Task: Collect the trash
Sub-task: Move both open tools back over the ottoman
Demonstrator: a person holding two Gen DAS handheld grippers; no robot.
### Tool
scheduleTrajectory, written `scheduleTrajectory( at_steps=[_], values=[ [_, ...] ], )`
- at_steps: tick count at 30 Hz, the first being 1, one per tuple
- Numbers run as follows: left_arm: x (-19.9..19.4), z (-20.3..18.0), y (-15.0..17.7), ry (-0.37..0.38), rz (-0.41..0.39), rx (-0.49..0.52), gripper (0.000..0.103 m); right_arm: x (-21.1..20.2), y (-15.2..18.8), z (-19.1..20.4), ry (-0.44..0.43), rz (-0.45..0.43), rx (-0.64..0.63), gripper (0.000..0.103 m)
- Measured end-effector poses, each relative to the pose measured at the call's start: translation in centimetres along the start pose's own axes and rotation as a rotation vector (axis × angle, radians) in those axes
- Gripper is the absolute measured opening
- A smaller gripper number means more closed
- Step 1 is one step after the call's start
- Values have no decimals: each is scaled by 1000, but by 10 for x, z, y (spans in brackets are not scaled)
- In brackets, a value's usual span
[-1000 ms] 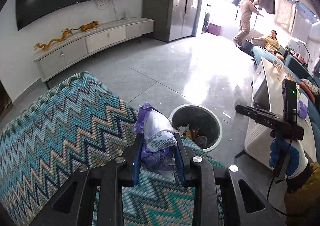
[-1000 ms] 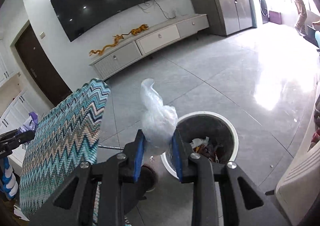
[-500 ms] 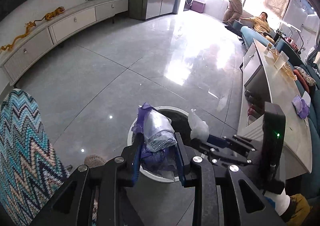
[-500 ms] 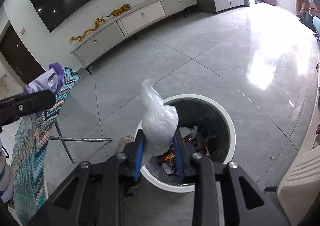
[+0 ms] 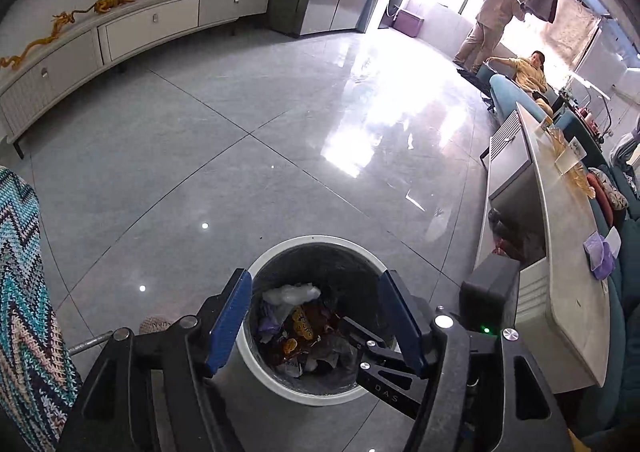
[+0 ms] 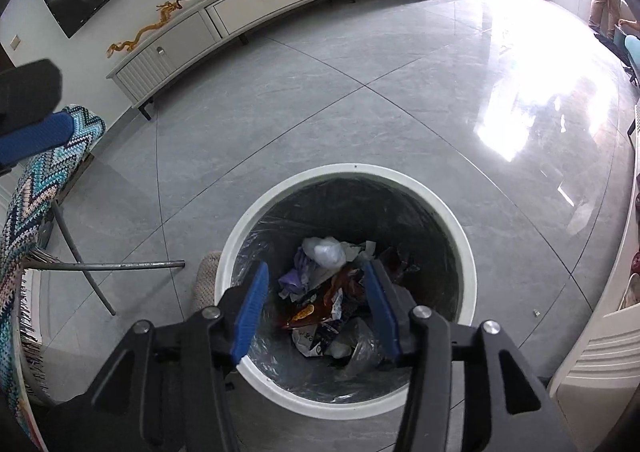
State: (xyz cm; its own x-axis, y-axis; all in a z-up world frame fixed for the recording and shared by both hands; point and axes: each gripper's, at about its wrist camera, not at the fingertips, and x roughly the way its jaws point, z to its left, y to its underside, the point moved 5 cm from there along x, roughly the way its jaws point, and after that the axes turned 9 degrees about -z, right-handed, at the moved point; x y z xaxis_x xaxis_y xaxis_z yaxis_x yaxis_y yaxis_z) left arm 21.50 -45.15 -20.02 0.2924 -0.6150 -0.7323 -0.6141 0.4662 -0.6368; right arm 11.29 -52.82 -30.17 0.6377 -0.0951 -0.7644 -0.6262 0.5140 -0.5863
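A white-rimmed bin (image 5: pixel 312 240) with a dark liner stands on the grey floor right below both grippers. My left gripper (image 5: pixel 314 276) hangs over its mouth, its jaws opening with nothing between them. My right gripper (image 6: pixel 315 266) is also above the bin (image 6: pixel 348 172), jaws opening and empty. Inside, a clear plastic bag (image 6: pixel 324 252) and a purple bag (image 6: pixel 296 276) lie on top of brown snack wrappers (image 6: pixel 320 304). The left wrist view shows the same clear bag (image 5: pixel 292 292) and purple bag (image 5: pixel 268 324). One blue pad (image 6: pixel 36 140) of the left gripper shows at the far left.
A chair with a chevron knit cover (image 6: pixel 36 204) and metal legs (image 6: pixel 120 264) stands left of the bin. A long pale coffee table (image 5: pixel 560 252) runs along the right. A low TV cabinet (image 5: pixel 140 24) lines the far wall. Two people (image 5: pixel 492 24) are far back.
Both grippers moved down over the bin and opened. The purple bag left the left gripper and the clear bag left the right; both now lie in the bin.
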Motion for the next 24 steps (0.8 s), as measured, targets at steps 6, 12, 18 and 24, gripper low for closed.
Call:
scheduleTrajectory(
  at_steps=[6, 12, 18, 24],
  values=[
    [-33, 2, -5, -21, -53, 9, 64, -12, -3, 2, 23, -20, 14, 50],
    [-101, 12, -6, -105, -174, 23, 75, -58, -20, 19, 51, -101, -17, 52],
    [-177, 43, 15, -217, -270, 1, 86, -131, -41, 75, 3, -239, -90, 61],
    [-260, 86, 50, -370, -367, -25, 91, -197, -46, 161, -101, -355, -201, 73]
  ],
)
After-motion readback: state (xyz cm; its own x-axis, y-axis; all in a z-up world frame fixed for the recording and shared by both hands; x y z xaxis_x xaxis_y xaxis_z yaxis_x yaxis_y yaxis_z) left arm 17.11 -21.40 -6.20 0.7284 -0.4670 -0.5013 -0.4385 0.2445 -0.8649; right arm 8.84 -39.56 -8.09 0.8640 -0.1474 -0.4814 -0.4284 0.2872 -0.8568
